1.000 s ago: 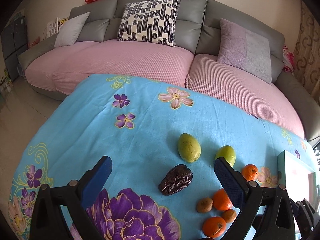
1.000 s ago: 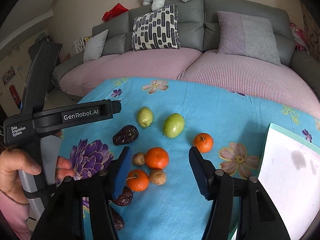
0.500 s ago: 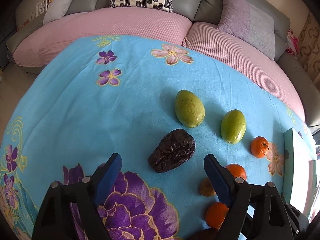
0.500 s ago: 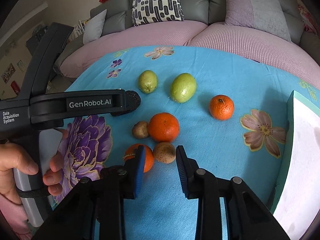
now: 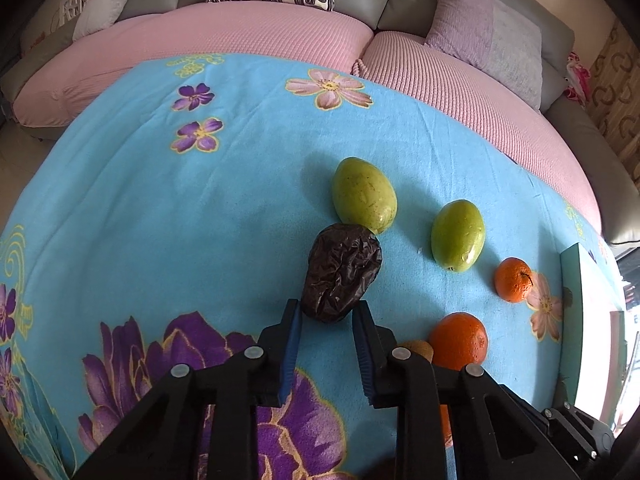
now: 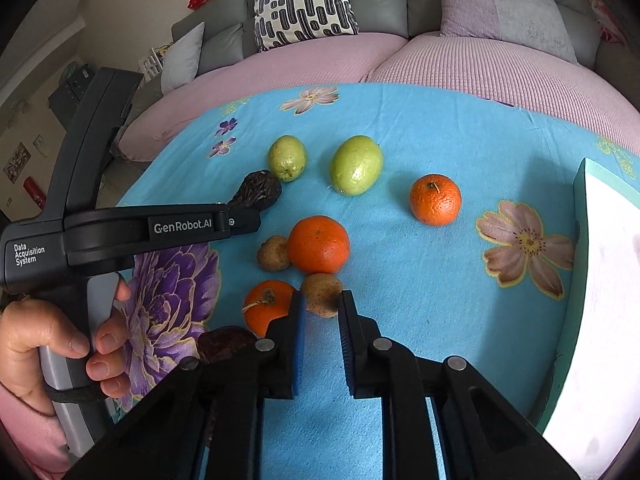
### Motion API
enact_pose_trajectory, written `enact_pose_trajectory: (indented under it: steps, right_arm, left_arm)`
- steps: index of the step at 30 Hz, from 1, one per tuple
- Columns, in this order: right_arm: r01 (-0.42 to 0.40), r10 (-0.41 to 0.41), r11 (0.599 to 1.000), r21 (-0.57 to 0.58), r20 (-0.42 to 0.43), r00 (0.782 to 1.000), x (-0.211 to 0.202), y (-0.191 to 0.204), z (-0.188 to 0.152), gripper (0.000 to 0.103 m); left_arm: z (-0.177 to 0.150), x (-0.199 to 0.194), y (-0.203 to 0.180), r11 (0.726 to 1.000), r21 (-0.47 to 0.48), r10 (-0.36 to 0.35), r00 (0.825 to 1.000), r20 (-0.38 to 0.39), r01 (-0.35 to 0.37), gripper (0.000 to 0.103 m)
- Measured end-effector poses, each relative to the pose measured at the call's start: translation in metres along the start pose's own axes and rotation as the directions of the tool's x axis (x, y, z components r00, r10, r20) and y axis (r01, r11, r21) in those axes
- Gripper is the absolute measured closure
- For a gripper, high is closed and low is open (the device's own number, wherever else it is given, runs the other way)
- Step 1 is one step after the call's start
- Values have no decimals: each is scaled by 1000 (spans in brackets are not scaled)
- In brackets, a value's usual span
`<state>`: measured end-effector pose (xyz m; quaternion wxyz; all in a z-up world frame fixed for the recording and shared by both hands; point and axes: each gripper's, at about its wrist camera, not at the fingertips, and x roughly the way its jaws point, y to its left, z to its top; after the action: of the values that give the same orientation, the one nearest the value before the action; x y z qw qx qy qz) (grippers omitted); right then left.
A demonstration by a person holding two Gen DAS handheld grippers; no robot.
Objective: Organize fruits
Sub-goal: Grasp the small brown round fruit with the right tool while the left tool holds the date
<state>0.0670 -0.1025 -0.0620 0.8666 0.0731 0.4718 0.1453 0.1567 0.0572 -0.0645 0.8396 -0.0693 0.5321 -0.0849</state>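
In the left wrist view, the left gripper (image 5: pixel 326 314) pinches the near end of the wrinkled dark fruit (image 5: pixel 341 272), which lies on the blue cloth (image 5: pixel 160 216) touching the nearer green fruit (image 5: pixel 363 195). In the right wrist view, the right gripper (image 6: pixel 322 306) has narrowed its pads around the small brown fruit (image 6: pixel 321 293), just in front of the large orange (image 6: pixel 318 245); whether they actually press it, I cannot tell.
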Motion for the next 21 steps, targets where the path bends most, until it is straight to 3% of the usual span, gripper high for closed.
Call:
enact_pose_trajectory:
  steps: [21]
  right_arm:
    - [14,-13,1000,-25,61,998,-24,3,4,94]
  left_arm:
    - [1,-46,0,999,-5,-51,994,95,52,77]
